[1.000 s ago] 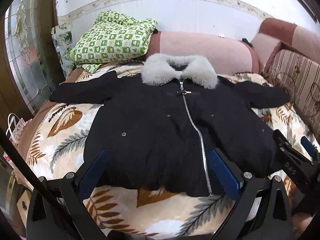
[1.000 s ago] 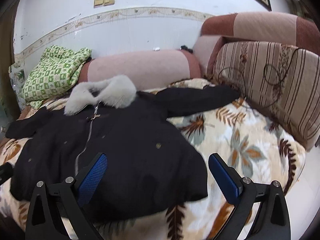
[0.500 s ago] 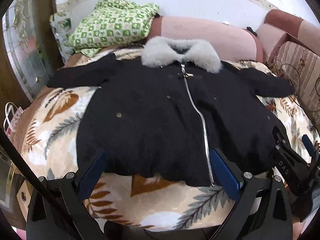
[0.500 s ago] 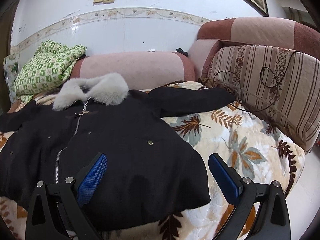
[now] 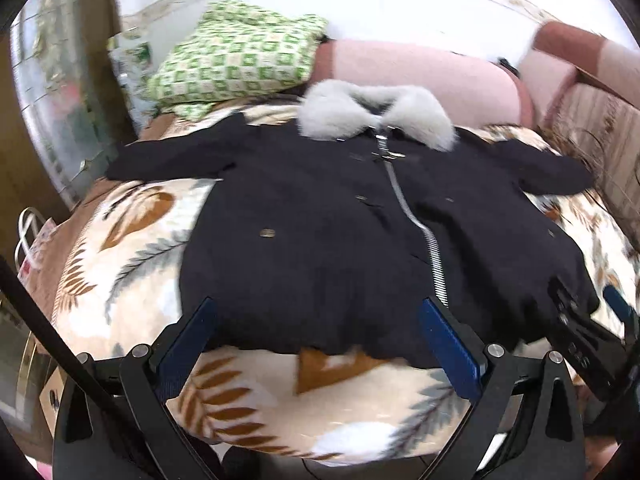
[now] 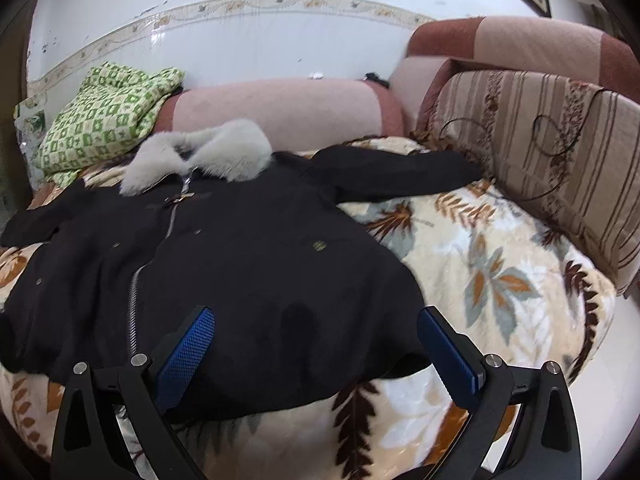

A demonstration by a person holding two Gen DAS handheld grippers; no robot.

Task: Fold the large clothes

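Observation:
A black zip-up coat (image 5: 332,236) with a pale grey fur collar (image 5: 376,114) lies flat and face up on a leaf-patterned blanket (image 5: 132,248), both sleeves spread sideways. My left gripper (image 5: 320,336) hovers open over the coat's bottom hem, nothing between its blue pads. In the right wrist view the coat (image 6: 240,264) fills the left half, its right sleeve (image 6: 400,172) reaching toward the striped cushion. My right gripper (image 6: 316,344) stands open above the coat's lower right corner. The right gripper's body (image 5: 584,340) shows at the left view's right edge.
A green checked quilt (image 5: 236,60) and a pink bolster (image 5: 424,76) lie behind the collar against the wall. A striped cushion (image 6: 552,152) with a dark cable on it lines the right side. A cabinet with glass (image 5: 48,92) stands at the left.
Both grippers have moved forward toward the coat's hem, so the coat looks larger. Their jaws stay open and the coat has not shifted.

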